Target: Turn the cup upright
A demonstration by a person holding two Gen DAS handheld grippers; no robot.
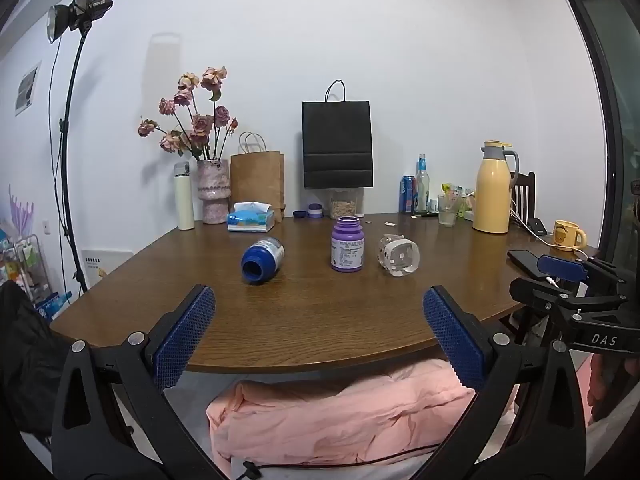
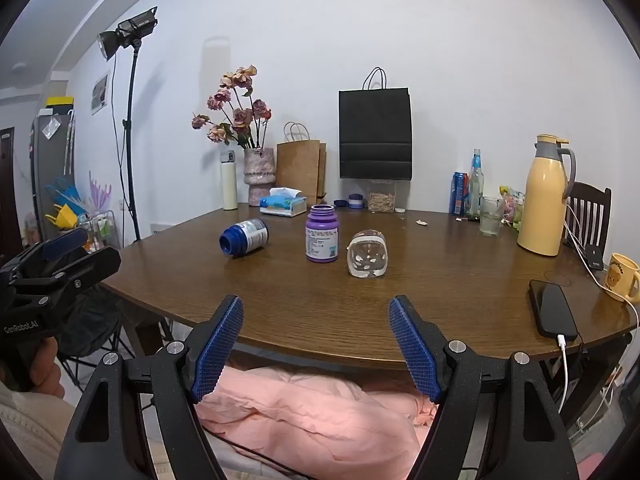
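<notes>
While both tools are being held spread wide and empty at the near edge of the wooden table (image 1: 320,320), the clear cup (image 1: 399,255) is lying on its side at mid-table, just right of an upright purple bottle (image 1: 347,245). A blue bottle (image 1: 262,260) is lying tipped over to the left. The left gripper (image 1: 318,336) and right gripper (image 2: 316,346) are being kept well apart from all three.

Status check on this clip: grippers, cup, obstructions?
Left gripper and right gripper open, empty. Clear cup on its side, untouched. Purple bottle upright close beside it.
</notes>
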